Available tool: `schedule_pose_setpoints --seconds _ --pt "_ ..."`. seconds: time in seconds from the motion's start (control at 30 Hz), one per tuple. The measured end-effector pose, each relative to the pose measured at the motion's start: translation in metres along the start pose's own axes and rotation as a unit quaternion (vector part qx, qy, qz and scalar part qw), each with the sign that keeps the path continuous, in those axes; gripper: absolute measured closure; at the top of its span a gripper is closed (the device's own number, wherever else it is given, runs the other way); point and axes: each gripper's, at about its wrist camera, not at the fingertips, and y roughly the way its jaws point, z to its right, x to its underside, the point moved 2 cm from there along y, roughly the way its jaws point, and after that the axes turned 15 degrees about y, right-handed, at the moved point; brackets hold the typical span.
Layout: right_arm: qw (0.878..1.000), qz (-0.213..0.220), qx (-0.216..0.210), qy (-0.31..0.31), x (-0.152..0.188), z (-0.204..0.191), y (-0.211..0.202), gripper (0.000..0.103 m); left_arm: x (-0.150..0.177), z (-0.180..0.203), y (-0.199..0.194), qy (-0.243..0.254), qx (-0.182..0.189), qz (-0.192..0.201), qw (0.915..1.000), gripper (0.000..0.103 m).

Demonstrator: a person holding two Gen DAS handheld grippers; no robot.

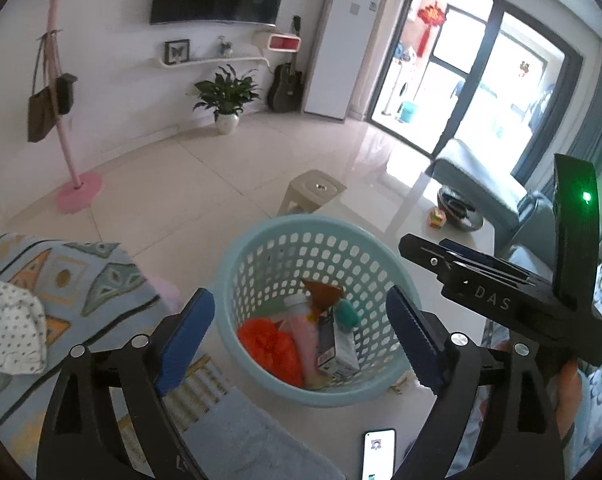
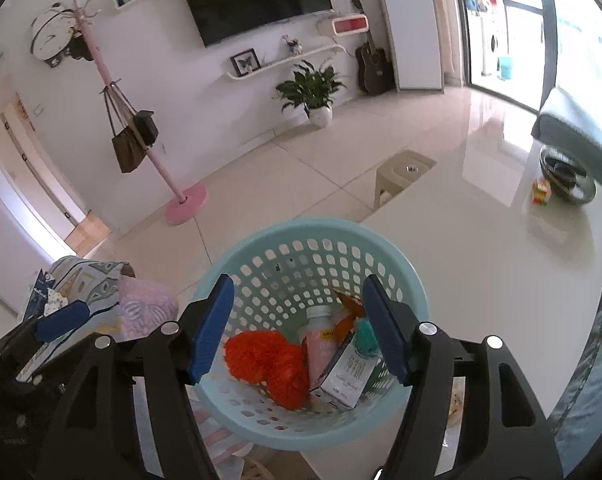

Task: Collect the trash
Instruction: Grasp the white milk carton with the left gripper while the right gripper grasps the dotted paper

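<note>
Left wrist: glossy white table [image 1: 453,248], basket [image 1: 261,264], perhaps tiled floor [image 1: 173,184].

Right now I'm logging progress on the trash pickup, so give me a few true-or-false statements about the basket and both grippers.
1. The light-blue perforated plastic basket holds an orange mesh ball. True.
2. The left gripper is shut on a carton. False: its fingers are open and hold nothing.
3. A white milk carton lies inside the basket. True.
4. The basket is empty. False: it also holds a pink bottle.
5. The right gripper is open. True.
</note>
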Motion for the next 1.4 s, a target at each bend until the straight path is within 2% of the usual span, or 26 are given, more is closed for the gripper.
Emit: schedule_pose_setpoints --seconds 0.27,0.43,0.6,0.83,0.97,1.2,1.3,1.4 --pt "0.996 0.048 -0.044 -0.055 0.004 -0.054 -0.047 0.040 -0.001 -0.021 -0.068 -0.025 -0.038 0.064 0.9969 0.018" --pt "0.991 0.061 -0.084 -0.089 0.013 -0.099 -0.069 0.040 0.005 -0.049 -0.120 -0.045 -0.084 0.104 0.9900 0.018" --pt "0.984 0.057 -0.117 -0.125 0.032 -0.150 -0.074 0.039 0.022 -0.088 -0.162 -0.072 -0.142 0.117 0.9802 0.018" --pt "0.973 0.024 -0.148 -0.176 0.067 -0.217 -0.053 0.039 0.055 -0.156 -0.195 -0.126 -0.205 0.103 0.9652 0.018" --pt "0.967 -0.016 -0.156 -0.202 0.091 -0.254 -0.023 0.039 0.074 -0.190 -0.192 -0.138 -0.235 0.067 0.9599 0.016" --pt "0.957 -0.090 -0.142 -0.236 0.126 -0.288 0.041 0.038 0.112 -0.243 -0.151 -0.173 -0.227 -0.002 0.9584 0.015" --pt "0.956 -0.104 -0.131 -0.242 0.133 -0.294 0.060 0.038 0.121 -0.256 -0.136 -0.182 -0.225 -0.021 0.9569 0.015" --pt "0.956 -0.111 -0.123 -0.242 0.134 -0.294 0.074 0.038 0.120 -0.260 -0.130 -0.180 -0.218 -0.025 0.9590 0.015"
